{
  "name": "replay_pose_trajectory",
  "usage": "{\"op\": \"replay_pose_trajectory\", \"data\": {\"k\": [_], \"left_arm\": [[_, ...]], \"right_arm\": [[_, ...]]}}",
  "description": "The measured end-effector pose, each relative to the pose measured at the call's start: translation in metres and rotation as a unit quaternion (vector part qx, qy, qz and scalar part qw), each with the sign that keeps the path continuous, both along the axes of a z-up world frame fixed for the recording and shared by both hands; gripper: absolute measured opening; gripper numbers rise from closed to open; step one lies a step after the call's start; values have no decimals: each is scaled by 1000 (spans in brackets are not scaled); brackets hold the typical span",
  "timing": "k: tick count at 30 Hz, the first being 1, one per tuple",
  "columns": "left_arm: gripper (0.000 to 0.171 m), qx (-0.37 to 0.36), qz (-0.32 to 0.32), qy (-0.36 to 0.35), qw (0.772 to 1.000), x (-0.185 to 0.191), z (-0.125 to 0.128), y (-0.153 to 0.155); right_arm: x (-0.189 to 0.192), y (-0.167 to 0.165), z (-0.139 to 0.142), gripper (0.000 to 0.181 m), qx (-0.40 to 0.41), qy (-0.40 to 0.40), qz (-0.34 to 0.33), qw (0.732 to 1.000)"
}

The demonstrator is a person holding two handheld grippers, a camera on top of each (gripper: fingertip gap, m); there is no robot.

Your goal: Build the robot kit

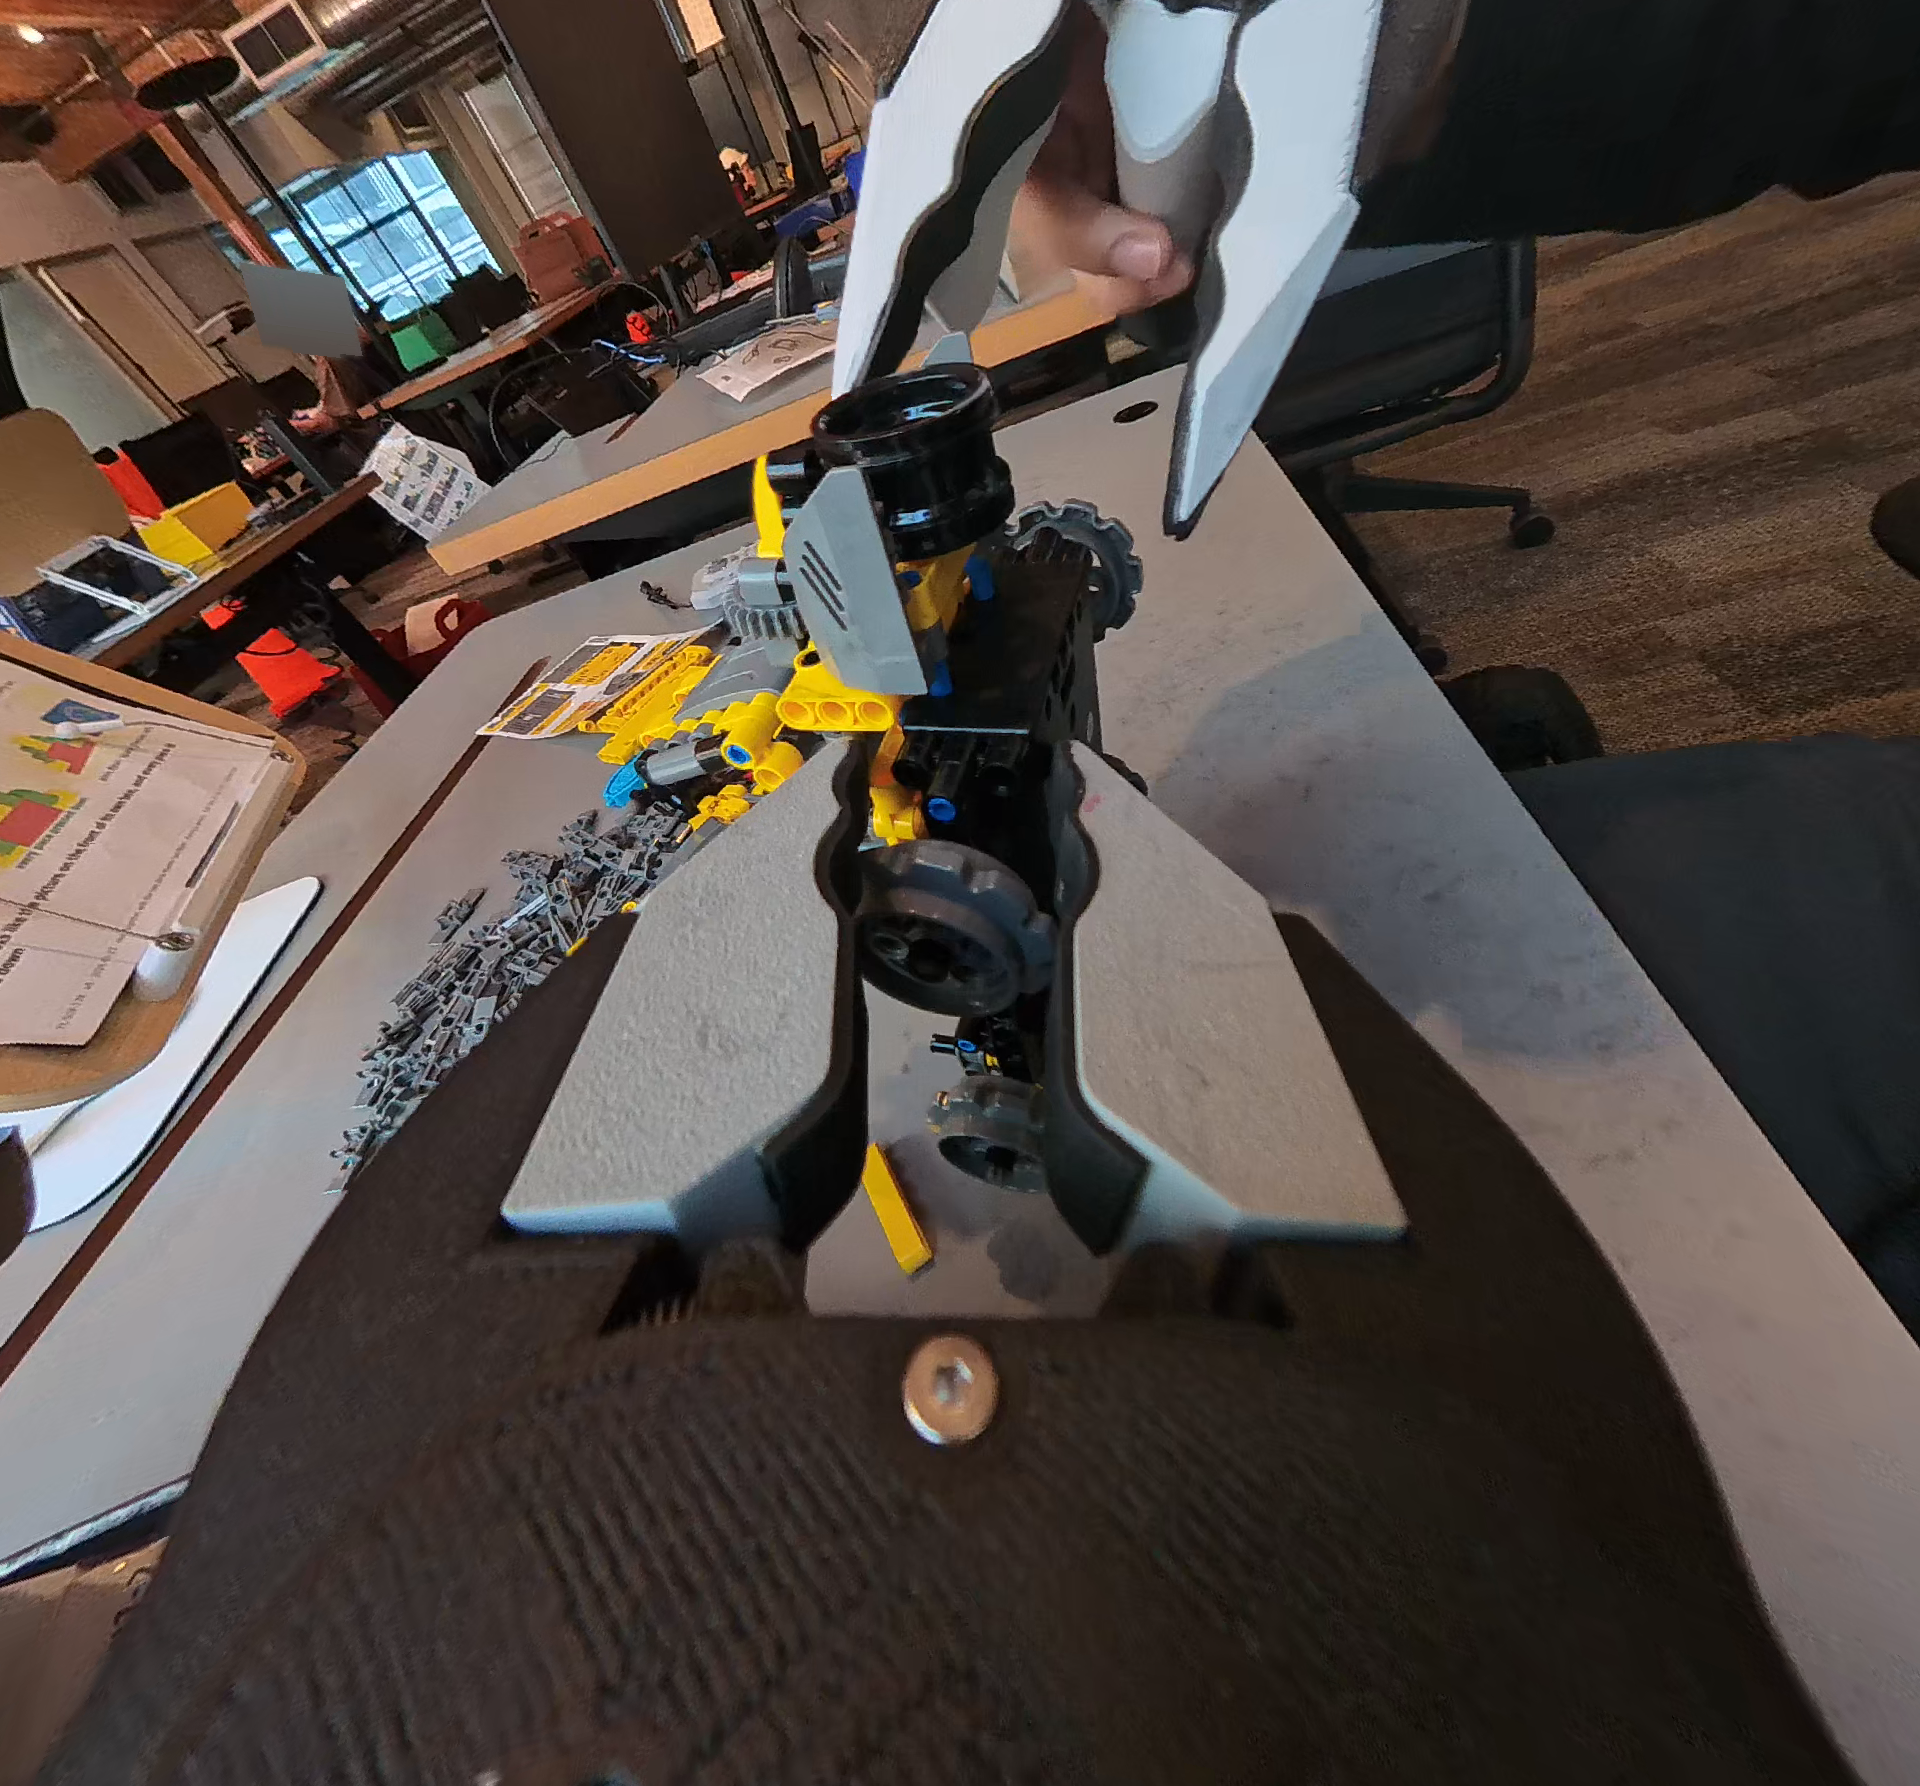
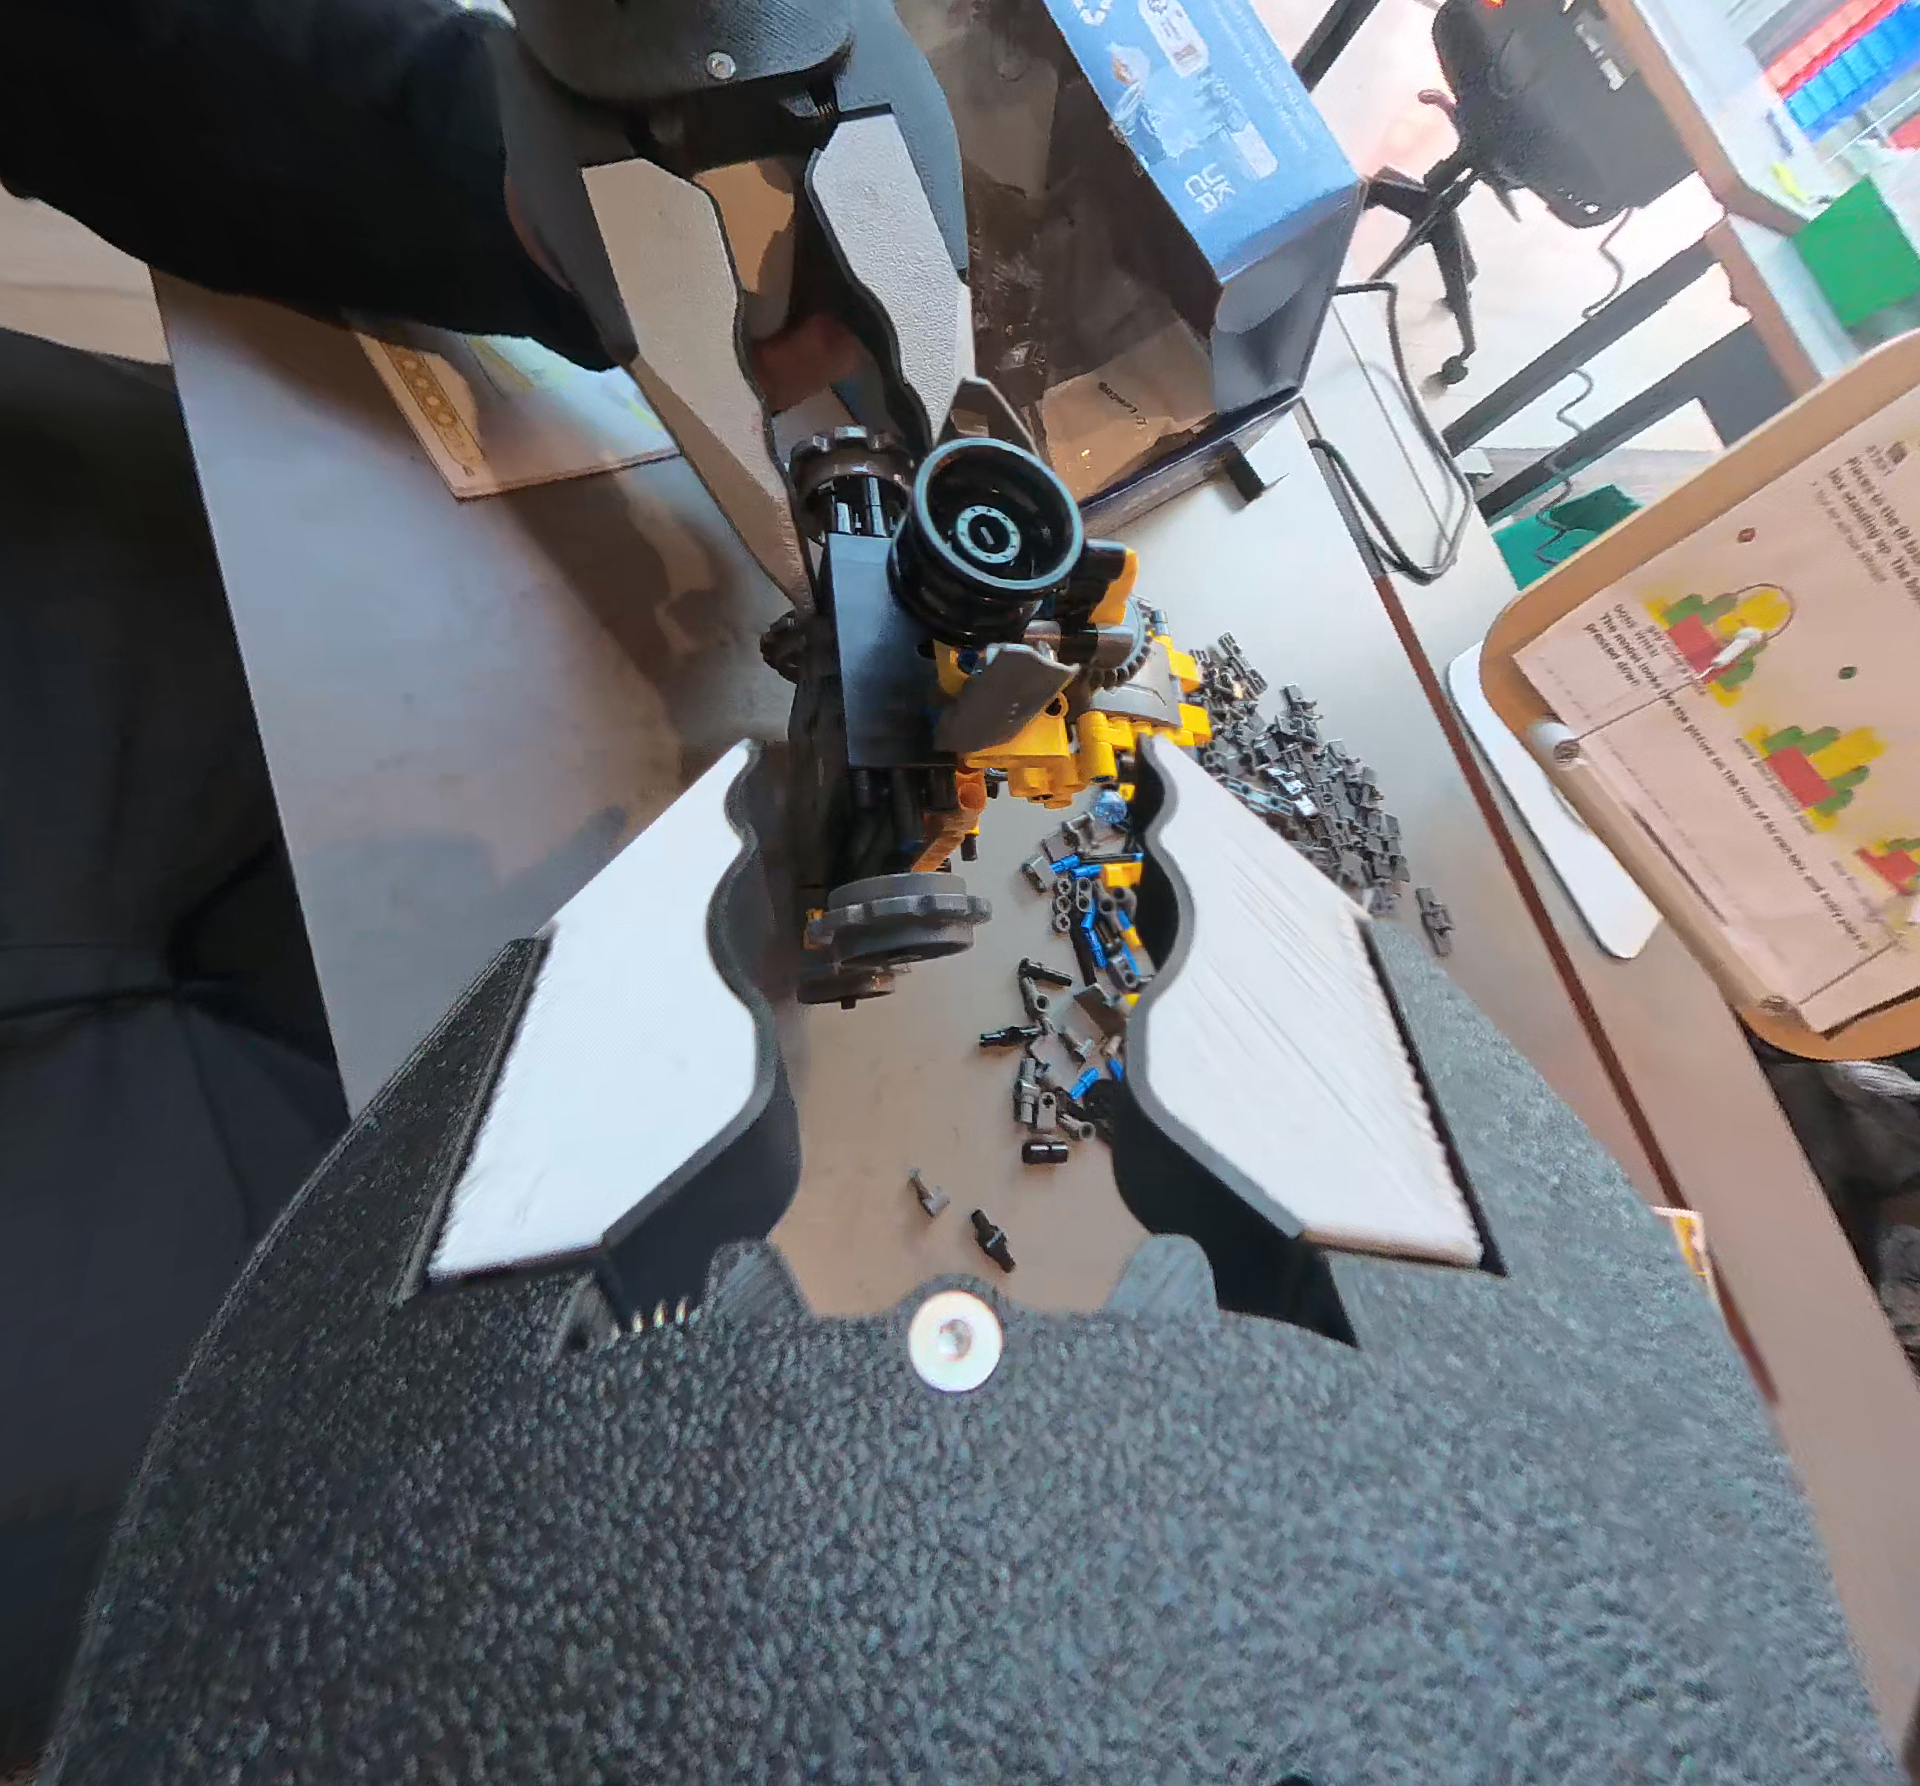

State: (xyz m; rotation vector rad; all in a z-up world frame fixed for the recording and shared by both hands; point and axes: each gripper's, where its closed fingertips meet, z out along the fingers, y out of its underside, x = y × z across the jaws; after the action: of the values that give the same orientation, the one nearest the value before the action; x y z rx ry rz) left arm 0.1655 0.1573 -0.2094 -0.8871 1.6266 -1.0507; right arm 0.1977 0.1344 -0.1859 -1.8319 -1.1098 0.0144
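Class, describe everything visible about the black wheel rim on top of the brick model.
The black wheel rim is glossy plastic, a ribbed drum with flared lips and a hollow hub. It sits tilted atop the yellow-and-black brick model, above a grey panel. No tyre is fitted. The right gripper straddles it, open.

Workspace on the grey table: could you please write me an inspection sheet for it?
Surface: grey table, scuffed and smudged.
Job's things: black-and-yellow brick model, tilted up; black wheel rim at its top.
Clutter: pile of small grey parts, loose pins, yellow bar, leaflet, blue box.
Grippers: left claw shut on the model's lower end; right claw open, by the rim.
Cables: black cable beside the table's edge.
Surroundings: wooden tray with printed sheet, office chair.
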Motion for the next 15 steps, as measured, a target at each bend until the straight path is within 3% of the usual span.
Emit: {"op": "replay_pose_trajectory", "data": {"k": [6,8,15], "left_arm": [[32,-10,1,0,1000,0,0,2],[32,-9,2,-1,1000,-1,0,3],[32,-7,2,-4,1000,-1,0,2]], "right_arm": [[-4,-4,9,61,2,23,-3,1000],[-1,-6,11,54,10,49,-13,999],[9,-15,-9,55,-24,183,-54,981]]}}
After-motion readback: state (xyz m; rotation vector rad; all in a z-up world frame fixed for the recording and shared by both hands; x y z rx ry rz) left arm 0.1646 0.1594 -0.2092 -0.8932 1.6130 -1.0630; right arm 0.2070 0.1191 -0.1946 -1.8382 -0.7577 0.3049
